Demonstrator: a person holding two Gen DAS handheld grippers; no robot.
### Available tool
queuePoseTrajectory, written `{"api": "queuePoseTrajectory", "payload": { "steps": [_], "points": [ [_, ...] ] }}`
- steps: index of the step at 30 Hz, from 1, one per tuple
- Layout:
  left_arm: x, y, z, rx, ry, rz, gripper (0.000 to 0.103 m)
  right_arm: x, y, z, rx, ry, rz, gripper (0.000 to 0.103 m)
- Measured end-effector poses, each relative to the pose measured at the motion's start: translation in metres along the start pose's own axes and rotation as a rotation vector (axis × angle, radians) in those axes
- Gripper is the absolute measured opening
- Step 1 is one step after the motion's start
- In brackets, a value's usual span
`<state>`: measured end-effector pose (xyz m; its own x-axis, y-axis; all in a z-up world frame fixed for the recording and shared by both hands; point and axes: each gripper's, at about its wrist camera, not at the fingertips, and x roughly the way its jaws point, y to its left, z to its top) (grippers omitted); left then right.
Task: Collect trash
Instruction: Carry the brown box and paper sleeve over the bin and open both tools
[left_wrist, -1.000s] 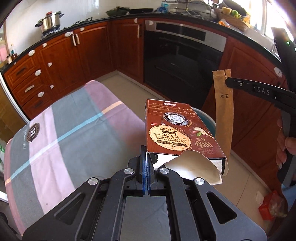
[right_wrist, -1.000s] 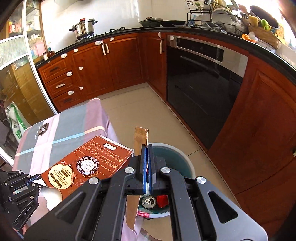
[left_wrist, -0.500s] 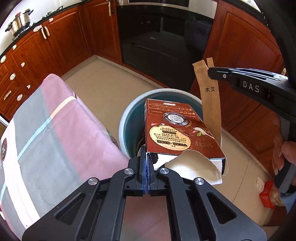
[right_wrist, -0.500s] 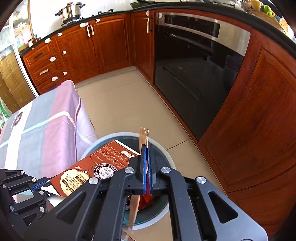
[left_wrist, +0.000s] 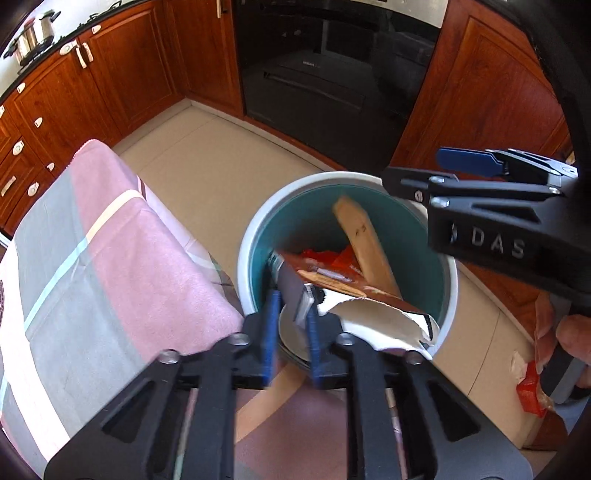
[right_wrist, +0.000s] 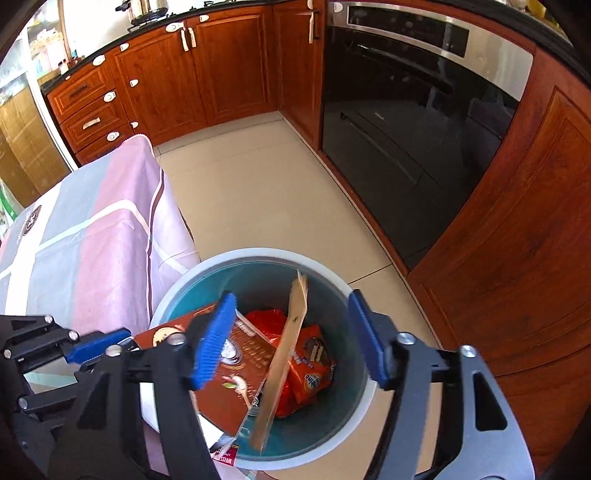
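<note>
"DAS" is legible on the right tongs (right_wrist: 291, 336), spread wide above the bin (right_wrist: 354, 402); left tongs (left_wrist: 290, 328) parted, box (left_wrist: 369, 314) tipping in.

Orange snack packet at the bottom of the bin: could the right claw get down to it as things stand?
Probably not cleanly: the open right claw hangs above the bin, but the paper sleeve and brown box lie across the packet.

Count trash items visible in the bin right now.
3: brown box leaning over the near rim of the bin, paper sleeve standing diagonally, orange snack wrapper at the bottom. More may be hidden underneath.
</note>
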<state>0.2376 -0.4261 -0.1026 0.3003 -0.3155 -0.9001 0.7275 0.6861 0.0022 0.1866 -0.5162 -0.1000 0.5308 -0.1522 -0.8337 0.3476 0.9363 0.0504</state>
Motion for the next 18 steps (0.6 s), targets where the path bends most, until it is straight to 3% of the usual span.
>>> {"api": "queuePoseTrajectory", "payload": {
  "steps": [1,2,7,18],
  "points": [
    [-0.002,0.001,-0.001,-0.005,-0.007,0.007,0.054,0.0,0.001,-0.001,0.0,0.003,0.003,0.071],
    [-0.003,0.001,-0.003,-0.007,-0.021,0.021,0.057,-0.001,0.002,-0.002,0.004,0.003,0.006,0.074],
    [-0.008,-0.001,-0.005,-0.007,-0.02,0.043,0.063,-0.006,0.002,-0.006,0.017,0.012,0.012,0.086],
    [-0.055,-0.005,-0.013,-0.048,-0.093,-0.018,0.073,-0.051,0.008,-0.023,0.021,-0.007,0.024,0.092]
  ]
}}
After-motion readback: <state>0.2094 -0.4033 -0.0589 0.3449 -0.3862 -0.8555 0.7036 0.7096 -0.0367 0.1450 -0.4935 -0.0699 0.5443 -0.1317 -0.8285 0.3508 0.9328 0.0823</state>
